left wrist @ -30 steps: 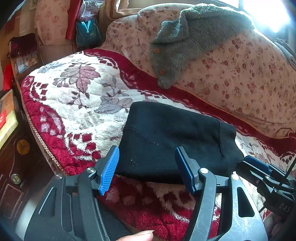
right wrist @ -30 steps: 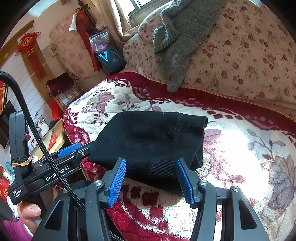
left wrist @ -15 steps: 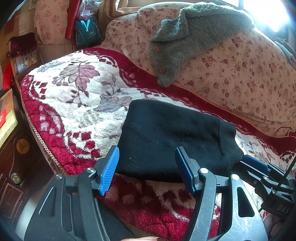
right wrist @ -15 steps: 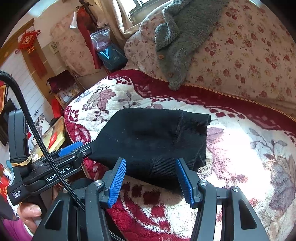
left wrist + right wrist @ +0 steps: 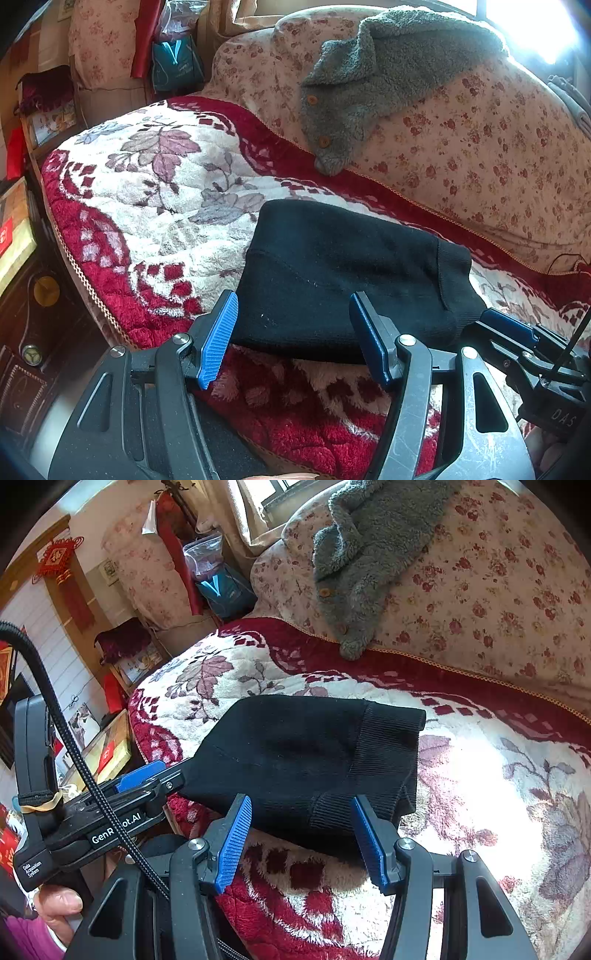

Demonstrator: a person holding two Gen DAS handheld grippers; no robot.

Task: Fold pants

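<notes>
Two hand-held grippers: both released, blue pads spread wide, holding nothing.
Left hand-held gripper (image 5: 291, 336): at the near left edge of the black pants, pads not closed on the cloth.
Black pants (image 5: 343, 273): folded into a compact bundle, lying on the red-and-white floral blanket (image 5: 147, 199) near its front edge; ribbed cuff at the right end.
Right hand-held gripper (image 5: 301, 840): at the near edge by the ribbed cuff (image 5: 388, 753).
Grey fleece jacket (image 5: 369, 74): draped over the floral backrest, well apart.
</notes>
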